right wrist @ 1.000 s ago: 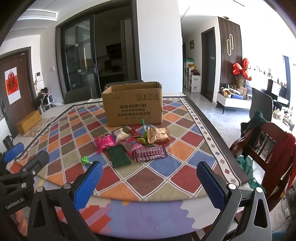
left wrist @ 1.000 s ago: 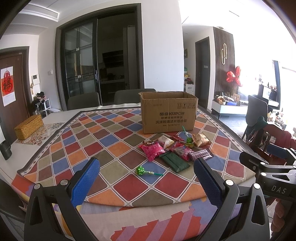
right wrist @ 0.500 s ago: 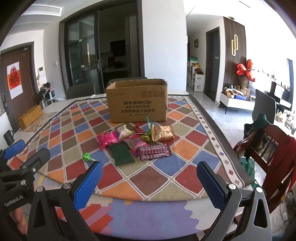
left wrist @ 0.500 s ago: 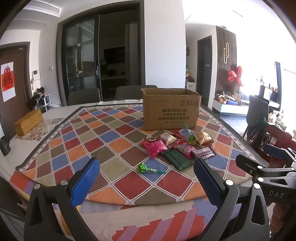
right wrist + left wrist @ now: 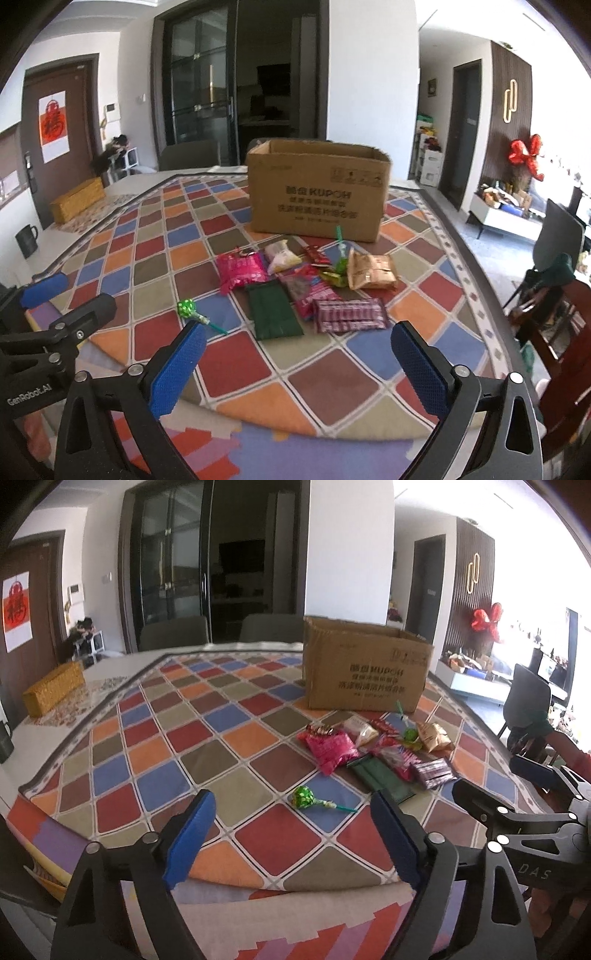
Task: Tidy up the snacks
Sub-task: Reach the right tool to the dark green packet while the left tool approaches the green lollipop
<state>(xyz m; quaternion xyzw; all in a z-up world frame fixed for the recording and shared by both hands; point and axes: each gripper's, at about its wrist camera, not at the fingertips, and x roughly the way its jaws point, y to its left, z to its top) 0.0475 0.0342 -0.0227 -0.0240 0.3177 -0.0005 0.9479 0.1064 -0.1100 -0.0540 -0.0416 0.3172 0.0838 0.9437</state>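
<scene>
An open cardboard box stands on a checkered tablecloth. In front of it lies a cluster of snacks: a pink packet, a dark green packet, a purple striped packet, a tan packet, a pale packet. A green lollipop lies apart, nearest the front edge. My left gripper is open and empty above the front edge, just short of the lollipop. My right gripper is open and empty, short of the packets.
A woven yellow box sits at the table's left side with a dark mug near it. Grey chairs stand behind the table. A wooden chair with clothes stands at the right.
Both grippers have moved forward and lower toward the snacks. The left gripper's fingers stand closer together than before. Nothing on the table has moved.
</scene>
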